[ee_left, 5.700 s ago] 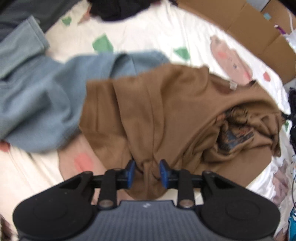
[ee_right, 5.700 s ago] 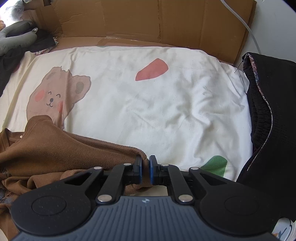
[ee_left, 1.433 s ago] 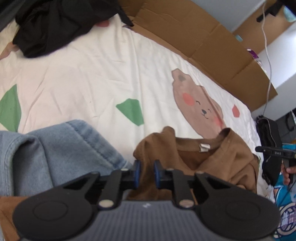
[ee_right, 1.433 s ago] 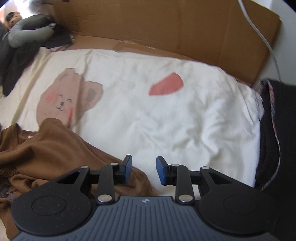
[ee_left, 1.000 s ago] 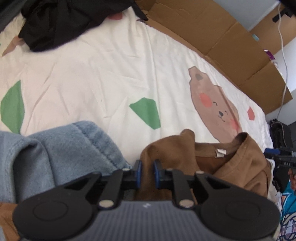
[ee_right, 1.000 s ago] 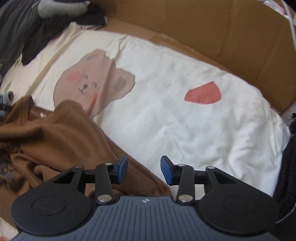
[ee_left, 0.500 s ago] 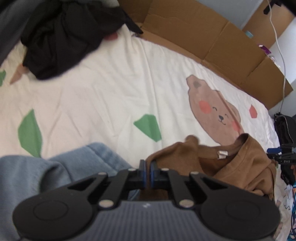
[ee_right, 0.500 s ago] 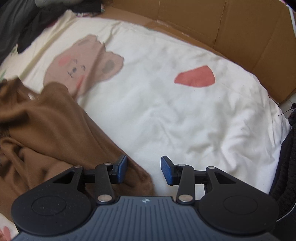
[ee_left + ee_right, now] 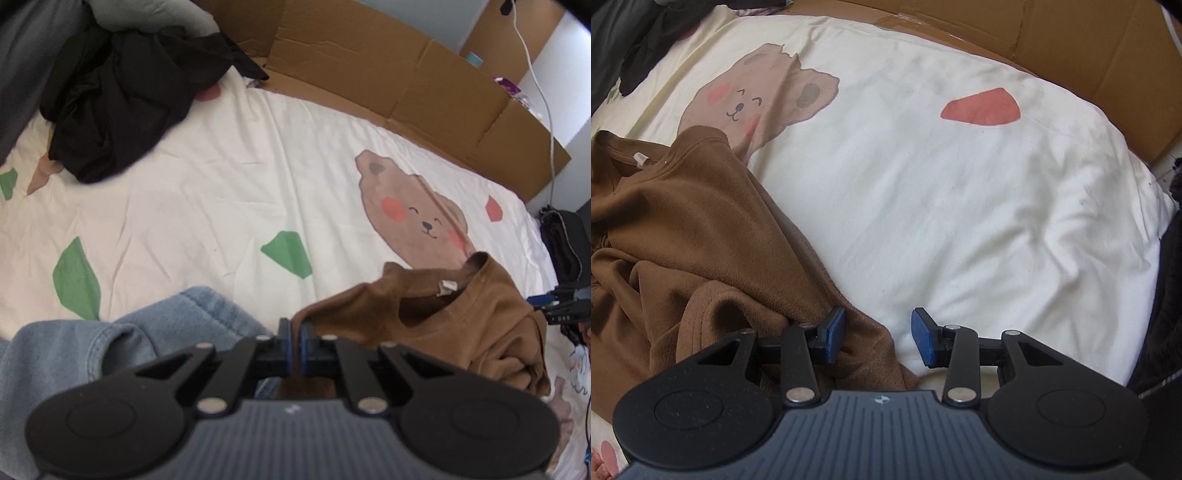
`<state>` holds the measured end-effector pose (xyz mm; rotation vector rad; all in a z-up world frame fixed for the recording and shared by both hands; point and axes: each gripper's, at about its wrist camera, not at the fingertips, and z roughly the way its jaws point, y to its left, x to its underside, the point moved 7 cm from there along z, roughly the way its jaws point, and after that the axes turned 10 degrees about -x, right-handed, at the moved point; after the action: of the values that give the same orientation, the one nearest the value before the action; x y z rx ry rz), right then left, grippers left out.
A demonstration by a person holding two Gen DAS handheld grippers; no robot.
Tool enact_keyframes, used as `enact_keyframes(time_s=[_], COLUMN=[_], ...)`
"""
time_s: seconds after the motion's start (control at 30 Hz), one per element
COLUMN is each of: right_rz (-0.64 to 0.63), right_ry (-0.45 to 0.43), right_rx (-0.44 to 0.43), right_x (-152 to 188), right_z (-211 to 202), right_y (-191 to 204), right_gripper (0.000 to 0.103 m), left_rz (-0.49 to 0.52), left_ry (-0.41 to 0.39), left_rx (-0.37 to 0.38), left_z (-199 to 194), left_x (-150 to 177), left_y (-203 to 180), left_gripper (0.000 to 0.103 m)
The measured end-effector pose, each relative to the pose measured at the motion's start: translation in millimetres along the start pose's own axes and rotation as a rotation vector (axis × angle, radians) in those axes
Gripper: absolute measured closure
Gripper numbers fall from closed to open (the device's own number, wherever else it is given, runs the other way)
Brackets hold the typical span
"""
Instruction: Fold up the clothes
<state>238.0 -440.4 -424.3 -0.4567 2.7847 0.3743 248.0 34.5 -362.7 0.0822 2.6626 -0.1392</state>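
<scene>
Left gripper (image 9: 294, 345) pinched shut on the brown shirt (image 9: 461, 321); right gripper (image 9: 879, 338), half open and empty, should clamp the near hem squarely before spreading it over the bed (image 9: 960, 206).

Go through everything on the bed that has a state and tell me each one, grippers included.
Left gripper: shut on the brown shirt.
Right gripper: open, over the shirt's edge.
Brown shirt: crumpled, unfolded, one edge pinched and raised.
Blue denim garment: bunched, unfolded.
Black garment: heaped, unfolded.
Bedsheet: spread, wrinkled.

Bedroom: bear-print bedsheet (image 9: 229, 192), strewn clothes (image 9: 122, 92)
</scene>
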Motion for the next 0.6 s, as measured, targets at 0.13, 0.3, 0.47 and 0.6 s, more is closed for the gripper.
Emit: enact_keyframes(time_s=[0.13, 0.3, 0.47, 0.6], right_rz=[0.023, 0.029, -0.057, -0.094], right_ry=[0.019, 0.047, -0.032, -0.124], right_rx=[0.01, -0.004, 0.102, 0.184], right_x=[4, 6, 0, -19], right_z=[-2, -6, -21, -48], right_y=[3, 11, 14, 10], right_gripper=[0.057, 0.092, 0.101, 0.102], left_rz=[0.006, 0.01, 0.02, 0.058], left_ry=[0.003, -0.002, -0.036, -0.11], left_rx=[-0.003, -0.009, -0.023, -0.053], left_z=[2, 5, 5, -2], left_x=[2, -1, -15, -41], left_y=[1, 0, -2, -7], left_gripper=[0.099, 0.099, 0.099, 0.099])
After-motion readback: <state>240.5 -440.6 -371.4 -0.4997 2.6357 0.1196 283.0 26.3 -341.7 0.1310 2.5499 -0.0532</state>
